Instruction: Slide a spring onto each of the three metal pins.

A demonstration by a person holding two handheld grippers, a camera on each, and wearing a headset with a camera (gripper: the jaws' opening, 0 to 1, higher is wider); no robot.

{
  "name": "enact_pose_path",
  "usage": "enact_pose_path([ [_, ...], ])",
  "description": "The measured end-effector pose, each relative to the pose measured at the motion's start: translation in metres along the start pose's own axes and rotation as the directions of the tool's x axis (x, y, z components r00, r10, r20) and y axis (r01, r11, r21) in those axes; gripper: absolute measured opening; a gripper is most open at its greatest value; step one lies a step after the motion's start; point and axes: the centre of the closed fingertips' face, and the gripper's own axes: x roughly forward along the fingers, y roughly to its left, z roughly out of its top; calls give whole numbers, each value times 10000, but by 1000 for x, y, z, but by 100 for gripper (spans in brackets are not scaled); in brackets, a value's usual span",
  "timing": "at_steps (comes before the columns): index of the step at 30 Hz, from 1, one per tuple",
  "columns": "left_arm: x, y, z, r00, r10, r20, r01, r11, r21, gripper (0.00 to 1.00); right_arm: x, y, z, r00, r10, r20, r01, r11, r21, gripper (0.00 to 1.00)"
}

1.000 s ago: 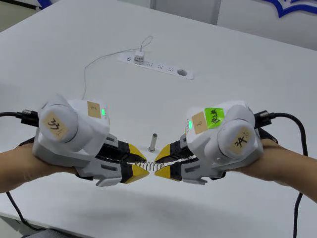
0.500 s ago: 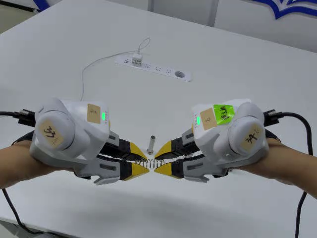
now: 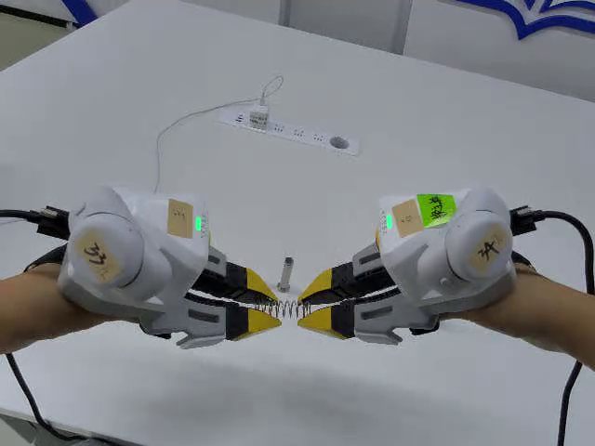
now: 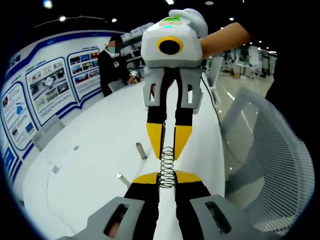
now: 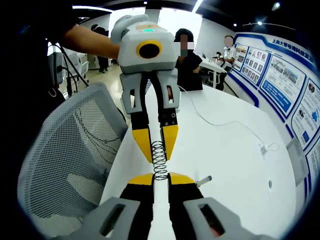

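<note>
A small metal spring (image 3: 286,309) hangs level just above the white table, between two yellow-tipped grippers that face each other. My left gripper (image 3: 267,304) is shut on its left end and my right gripper (image 3: 311,304) is shut on its right end. In the left gripper view the spring (image 4: 166,167) runs from my own tips (image 4: 165,178) up into the right gripper's tips (image 4: 169,144). The right gripper view has the spring (image 5: 159,159) above my own tips (image 5: 156,179). One metal pin (image 3: 287,272) stands upright just behind the spring. Two pins (image 4: 141,150) (image 4: 120,176) show beside the jaws.
A white power strip (image 3: 293,130) with a plugged-in charger and thin cable lies at the far middle of the table (image 3: 418,167). A grey mesh chair (image 5: 75,150) stands by the table's near edge. People stand at the far end of the room.
The right gripper has drawn slightly to the right, while the spring stays held between both sets of tips. The left gripper has barely moved.
</note>
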Motion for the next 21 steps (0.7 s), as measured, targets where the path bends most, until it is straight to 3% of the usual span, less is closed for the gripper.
enact_pose_path([
  [4, 1, 0, 1, 10000, 39, -24, -39, 10000, 60, 10, -8, 0, 12, 9977, 92, 669, -130, 9983, 563, 10],
  [10, 2, 0, 1, 9998, 174, -85, -173, 9998, 128, 10, -10, 0, 21, 9943, 157, 1059, -241, 9966, 785, 11],
  [15, 2, -1, 5, 9999, 103, 69, -104, 9999, 85, 10, -13, 2, 44, 9783, 195, 2064, -455, 9915, 1219, 11],
  [18, 1, 1, 10, 9994, 165, 306, -160, 9997, -172, 10, -13, 2, 50, 9730, 181, 2302, -511, 9891, 1381, 11],
  [21, 2, 3, 10, 9994, 243, 258, -238, 9996, -169, 10, -12, -1, 52, 9750, 96, 2219, -391, 9908, 1292, 11],
])
